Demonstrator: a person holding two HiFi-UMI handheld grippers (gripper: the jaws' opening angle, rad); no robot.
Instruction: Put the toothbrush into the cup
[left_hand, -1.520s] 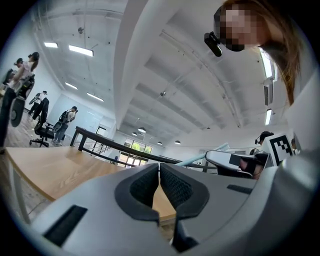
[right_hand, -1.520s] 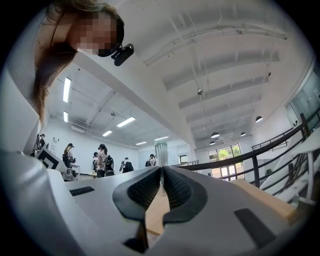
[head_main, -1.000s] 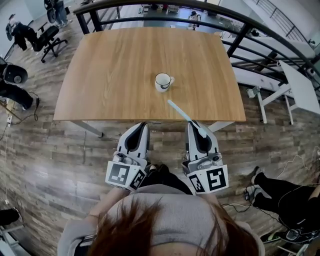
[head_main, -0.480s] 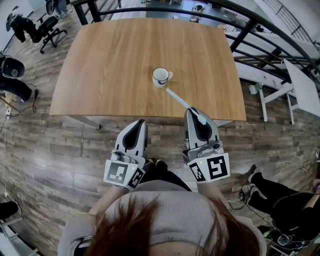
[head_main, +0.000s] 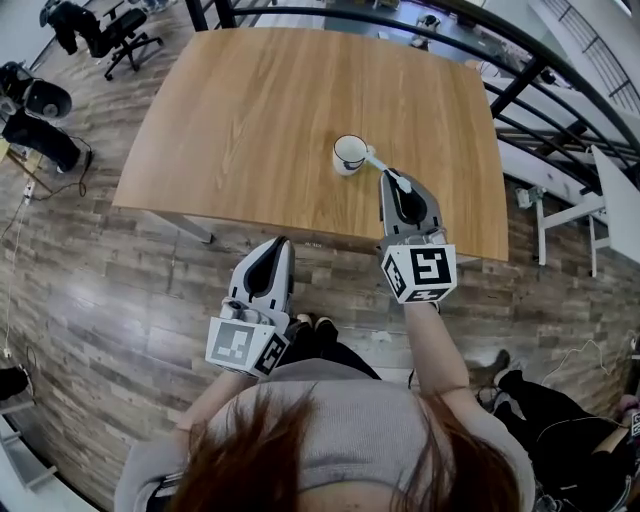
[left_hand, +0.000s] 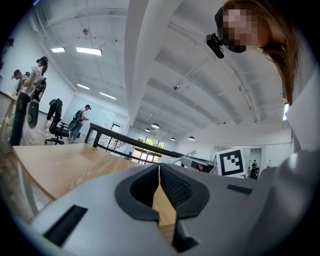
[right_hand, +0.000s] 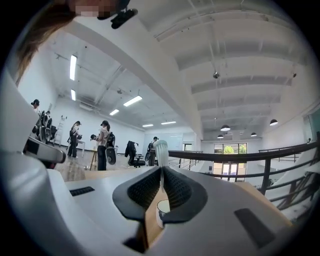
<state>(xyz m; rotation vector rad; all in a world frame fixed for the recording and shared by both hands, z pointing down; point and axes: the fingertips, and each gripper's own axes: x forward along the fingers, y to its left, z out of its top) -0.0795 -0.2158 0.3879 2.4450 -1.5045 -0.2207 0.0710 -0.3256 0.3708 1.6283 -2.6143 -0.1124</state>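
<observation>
Over the near edge of the wooden table (head_main: 250, 120), the person's right arm reaches forward, and the right gripper (head_main: 385, 175) lies level, pointing at the cup (head_main: 349, 155). Its jaws are clamped on the toothbrush (head_main: 375, 160), whose pale handle runs from the jaw tips to the cup's right rim. Whether its end is inside the cup I cannot tell. In the right gripper view the toothbrush (right_hand: 161, 150) stands up between the pads, with the cup (right_hand: 163, 207) low in the gap beyond them. The left gripper (head_main: 283, 243) is held back over the plank floor, short of the table, level, its jaws together on nothing. The cup is white with a dark rim, upright near the table's middle, its pale inside showing. Each gripper's cube carries black-and-white square markers.
</observation>
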